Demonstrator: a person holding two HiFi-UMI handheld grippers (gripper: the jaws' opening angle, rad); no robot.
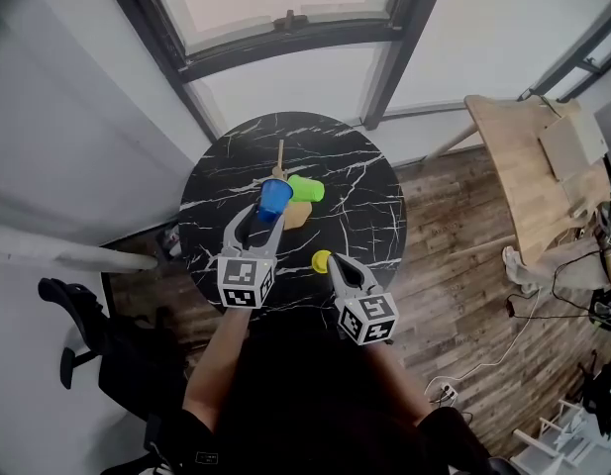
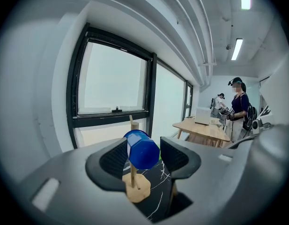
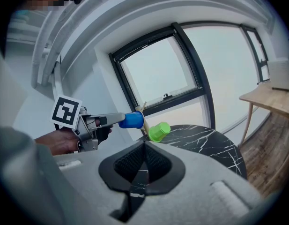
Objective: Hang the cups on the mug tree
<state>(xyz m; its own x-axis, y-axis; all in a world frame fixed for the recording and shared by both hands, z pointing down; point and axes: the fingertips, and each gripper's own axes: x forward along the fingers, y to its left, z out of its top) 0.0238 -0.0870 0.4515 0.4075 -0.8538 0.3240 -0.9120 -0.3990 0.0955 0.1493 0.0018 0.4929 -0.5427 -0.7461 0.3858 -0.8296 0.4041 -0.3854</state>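
A wooden mug tree (image 1: 280, 156) stands at the middle of the round black marble table (image 1: 374, 216). A green cup (image 1: 307, 188) hangs tilted on its right side. My left gripper (image 1: 265, 216) is shut on a blue cup (image 1: 274, 198) and holds it level, right against the tree's post. In the left gripper view the blue cup's base (image 2: 143, 149) fills the gap between the pads, with the tree's base (image 2: 137, 189) behind it. A yellow cup (image 1: 322, 260) sits on the table just ahead of my right gripper (image 1: 335, 263), which is shut and empty (image 3: 144, 146).
A light wooden table (image 1: 533, 166) stands at the right on the plank floor, with cables near it. A black office chair (image 1: 77, 325) is at the lower left. Windows run behind the marble table. Two people (image 2: 238, 111) stand far off by the wooden table.
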